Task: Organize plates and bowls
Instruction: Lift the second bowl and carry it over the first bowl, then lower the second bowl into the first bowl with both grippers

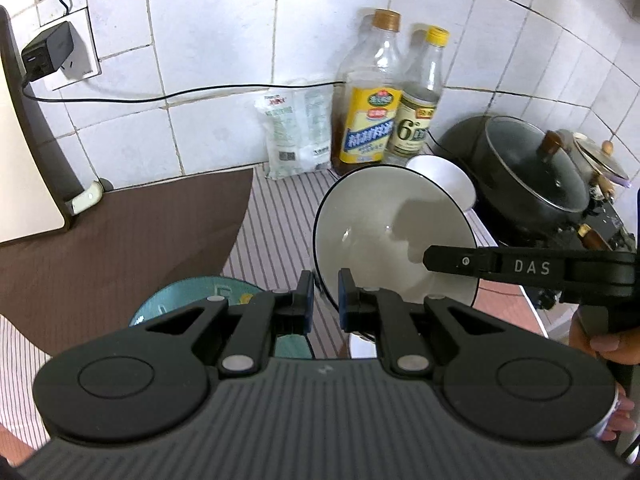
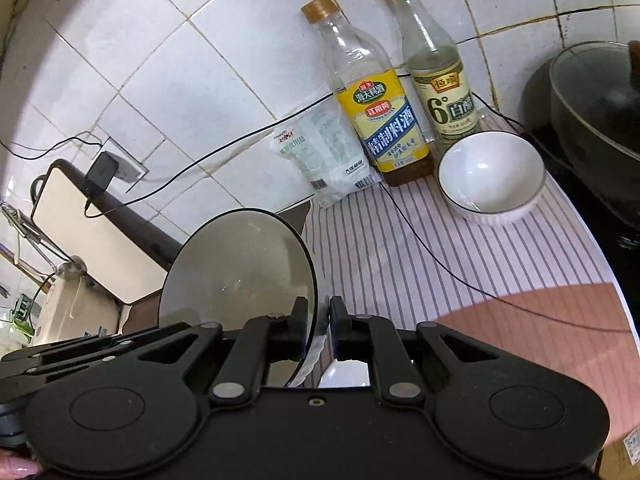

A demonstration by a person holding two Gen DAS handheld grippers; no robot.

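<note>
A large grey-white bowl with a dark rim (image 1: 384,236) (image 2: 240,264) is tilted on its edge in the air. My right gripper (image 2: 322,312) is shut on its rim; one right finger (image 1: 452,261) lies across the bowl in the left wrist view. My left gripper (image 1: 325,292) has its jaws a little apart, with the bowl's lower rim between them. A teal patterned bowl (image 1: 200,296) sits under the left gripper. A small white bowl (image 2: 490,176) (image 1: 444,178) stands on the striped cloth (image 2: 400,248) by the bottles.
Two bottles (image 1: 372,96) (image 2: 436,60) and a white packet (image 2: 324,156) stand against the tiled wall. A black wok with a glass lid (image 1: 532,168) is at the right. A brown mat (image 1: 120,240), a leaning board (image 2: 92,232) and a trailing cable (image 2: 420,236) are nearby.
</note>
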